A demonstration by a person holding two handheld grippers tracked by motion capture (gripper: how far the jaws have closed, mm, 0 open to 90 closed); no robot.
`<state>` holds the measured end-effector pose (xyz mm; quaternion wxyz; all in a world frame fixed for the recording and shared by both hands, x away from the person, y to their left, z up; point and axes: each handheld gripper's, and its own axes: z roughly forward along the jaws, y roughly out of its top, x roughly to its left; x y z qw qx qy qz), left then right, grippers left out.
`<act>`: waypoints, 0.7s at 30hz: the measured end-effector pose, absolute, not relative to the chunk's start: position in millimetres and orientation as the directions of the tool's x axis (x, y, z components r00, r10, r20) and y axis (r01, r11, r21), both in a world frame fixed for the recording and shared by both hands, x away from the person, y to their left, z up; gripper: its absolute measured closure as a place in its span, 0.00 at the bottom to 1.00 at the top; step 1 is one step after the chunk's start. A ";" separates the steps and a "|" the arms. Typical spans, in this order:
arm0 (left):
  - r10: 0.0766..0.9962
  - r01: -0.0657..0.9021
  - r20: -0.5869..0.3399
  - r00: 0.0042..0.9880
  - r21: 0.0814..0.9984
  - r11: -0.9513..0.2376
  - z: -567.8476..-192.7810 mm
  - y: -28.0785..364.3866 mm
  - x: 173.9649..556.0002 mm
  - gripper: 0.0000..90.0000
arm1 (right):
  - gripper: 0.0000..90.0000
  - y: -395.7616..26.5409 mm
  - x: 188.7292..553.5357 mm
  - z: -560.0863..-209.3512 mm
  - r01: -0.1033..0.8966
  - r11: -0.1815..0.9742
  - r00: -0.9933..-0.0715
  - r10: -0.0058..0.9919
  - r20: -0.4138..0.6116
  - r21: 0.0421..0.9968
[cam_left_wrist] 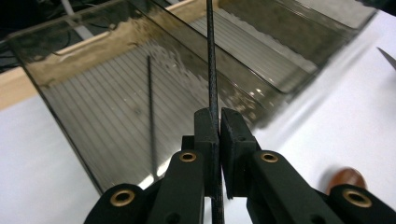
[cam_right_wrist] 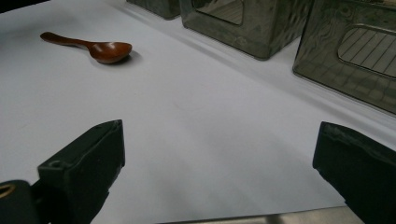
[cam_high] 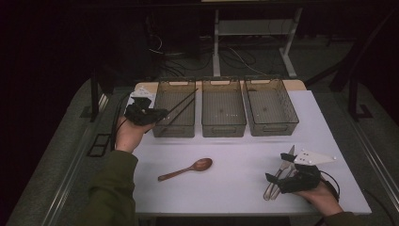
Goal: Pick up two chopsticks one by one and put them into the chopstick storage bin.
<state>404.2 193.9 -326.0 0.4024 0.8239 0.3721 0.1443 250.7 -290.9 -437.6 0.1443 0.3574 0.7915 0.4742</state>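
Dim room behind, cables on the floor; white counter (cam_high: pixel 235 183) lit in front, three smoky clear bins in a row along its far edge.

Left hand-held gripper (cam_high: pixel 160 114): raised at the near left corner of the left bin (cam_high: pixel 175 109), jaws pinched tight on a thin black chopstick (cam_high: pixel 181 104). In the left gripper view the chopstick (cam_left_wrist: pixel 211 60) runs straight up from between the pads and out over the bin floor. High view shows it slanting up and rightward across the left bin toward its far right corner. A second chopstick (cam_left_wrist: pixel 151 112) lies inside the same bin, along the ribbed floor.

Right hand-held gripper (cam_high: pixel 277 167): low on the counter, well to the right of and nearer than the left bin, jaws spread wide, nothing between them. Metal cutlery (cam_high: pixel 278 179) lies on the counter right at its tips; whether they touch, cannot tell.

Wooden spoon (cam_high: pixel 188 169): flat on the counter, nearer than the left bin, bowl to the right, between the two hands.

Middle bin (cam_high: pixel 223 107) and right bin (cam_high: pixel 270 106): beside the left bin.
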 end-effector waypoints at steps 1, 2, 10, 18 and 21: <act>0.733 0.499 -0.060 0.677 0.770 -0.397 -324.6 193.5 407.5 0.94 | 0.02 -291.0 250.6 -437.6 0.429 0.294 -0.703 0.703 0.111 0.854; 0.737 0.500 -0.059 0.673 0.770 -0.395 -323.5 192.7 410.7 0.94 | 0.02 -291.0 250.4 -437.5 0.429 0.294 -0.703 0.702 0.111 0.854; 0.765 0.521 -0.054 0.641 0.762 -0.383 -324.2 187.3 434.2 0.94 | 0.02 -291.6 250.2 -437.3 0.427 0.294 -0.704 0.702 0.111 0.855; 0.798 0.559 -0.070 0.599 0.749 -0.355 -339.8 181.8 452.0 0.94 | 0.02 -292.1 249.8 -437.0 0.425 0.292 -0.705 0.701 0.110 0.857; 0.808 0.574 -0.068 0.585 0.738 -0.354 -347.2 181.0 457.5 0.94 | 0.02 -292.4 250.0 -437.0 0.425 0.292 -0.705 0.701 0.110 0.857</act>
